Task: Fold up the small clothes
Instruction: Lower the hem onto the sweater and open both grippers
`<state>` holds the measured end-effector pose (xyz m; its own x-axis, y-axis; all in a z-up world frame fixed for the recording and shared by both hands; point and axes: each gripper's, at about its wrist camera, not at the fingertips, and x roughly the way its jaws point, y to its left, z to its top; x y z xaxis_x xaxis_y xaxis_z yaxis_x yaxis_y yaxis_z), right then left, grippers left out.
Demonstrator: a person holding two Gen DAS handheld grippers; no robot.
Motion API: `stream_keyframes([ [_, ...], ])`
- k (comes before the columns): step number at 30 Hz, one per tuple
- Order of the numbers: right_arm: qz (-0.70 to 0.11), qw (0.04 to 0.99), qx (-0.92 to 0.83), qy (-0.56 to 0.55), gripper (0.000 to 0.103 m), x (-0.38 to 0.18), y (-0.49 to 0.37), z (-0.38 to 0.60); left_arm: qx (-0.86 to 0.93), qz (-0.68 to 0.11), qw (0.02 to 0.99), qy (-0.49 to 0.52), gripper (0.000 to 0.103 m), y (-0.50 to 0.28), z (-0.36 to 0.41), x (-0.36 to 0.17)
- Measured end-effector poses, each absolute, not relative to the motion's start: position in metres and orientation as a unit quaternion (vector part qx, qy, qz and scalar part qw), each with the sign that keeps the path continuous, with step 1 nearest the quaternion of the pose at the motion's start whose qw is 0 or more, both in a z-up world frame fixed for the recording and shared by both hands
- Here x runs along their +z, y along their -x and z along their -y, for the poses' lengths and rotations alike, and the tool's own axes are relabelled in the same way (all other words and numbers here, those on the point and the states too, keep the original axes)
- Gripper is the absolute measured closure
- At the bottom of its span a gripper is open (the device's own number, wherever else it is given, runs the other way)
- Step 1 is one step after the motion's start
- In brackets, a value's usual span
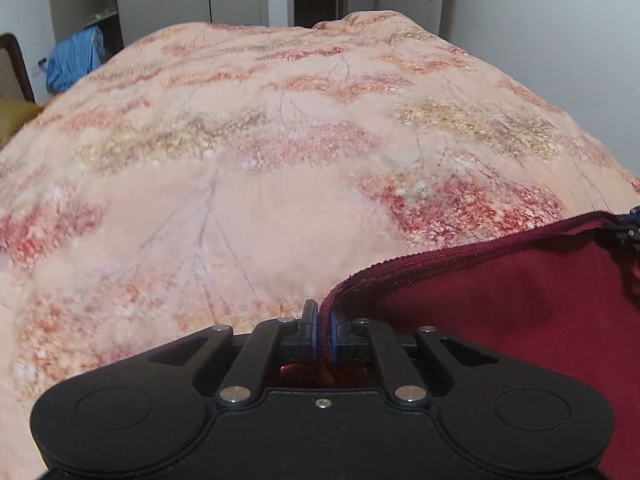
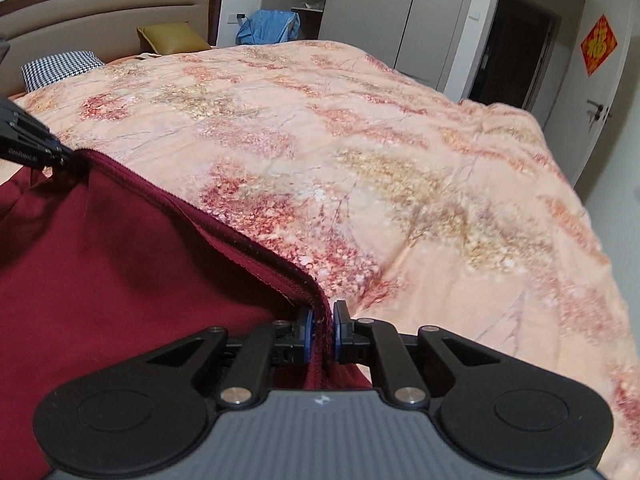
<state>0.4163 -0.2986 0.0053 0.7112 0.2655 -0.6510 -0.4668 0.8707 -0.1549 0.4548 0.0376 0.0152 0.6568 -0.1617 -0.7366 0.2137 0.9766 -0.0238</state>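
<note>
A dark red garment point(image 1: 500, 308) hangs stretched between my two grippers above the bed. My left gripper point(image 1: 323, 332) is shut on one corner of its stitched hem. My right gripper point(image 2: 321, 330) is shut on the other corner; the garment point(image 2: 120, 260) spreads to its left. The left gripper also shows at the left edge of the right wrist view point(image 2: 36, 148), holding the hem's far end. The right gripper shows at the right edge of the left wrist view point(image 1: 630, 232). The garment's lower part is hidden.
A peach floral quilt point(image 1: 260, 160) covers the bed point(image 2: 400, 152). At the headboard point(image 2: 100, 4) lie a houndstooth pillow point(image 2: 60, 68) and a mustard cushion point(image 2: 172, 38). A blue cloth point(image 1: 74, 62) hangs by the wardrobe point(image 2: 368, 4). A doorway point(image 2: 512, 48) is at the right.
</note>
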Motion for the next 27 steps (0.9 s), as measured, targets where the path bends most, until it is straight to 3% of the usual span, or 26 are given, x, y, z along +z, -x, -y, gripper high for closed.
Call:
stream_keyframes([
  [2,-0.327,0.913,0.197,0.146,0.079,0.002,-0.42,0.302,-0.104,-0.409,0.907,-0.013,0.08,-0.459,-0.041,0.012],
  [6,-0.331,0.916,0.199,0.106,0.035,0.0,-0.427,0.311,-0.119,-0.414,0.902,0.043,0.036,-0.461,-0.052,0.012],
  [9,-0.321,0.92,0.204,0.096,0.011,0.004,-0.422,0.315,-0.117,-0.398,0.908,0.058,0.021,-0.456,-0.059,0.019],
  [11,-0.308,0.925,0.195,0.104,0.003,0.009,-0.415,0.316,-0.107,-0.374,0.919,0.061,0.014,-0.446,-0.065,0.027],
  [14,-0.288,0.931,0.189,0.123,0.0,0.015,-0.402,0.319,-0.104,-0.332,0.936,0.05,0.003,-0.429,-0.072,0.039],
  [20,-0.279,0.941,0.13,0.143,0.0,0.006,-0.4,0.324,-0.068,-0.338,0.939,-0.015,0.003,-0.424,-0.063,0.018],
  [27,-0.311,0.948,0.003,0.071,0.0,-0.026,-0.427,0.354,0.011,-0.372,0.928,-0.002,0.003,-0.449,-0.077,-0.021],
])
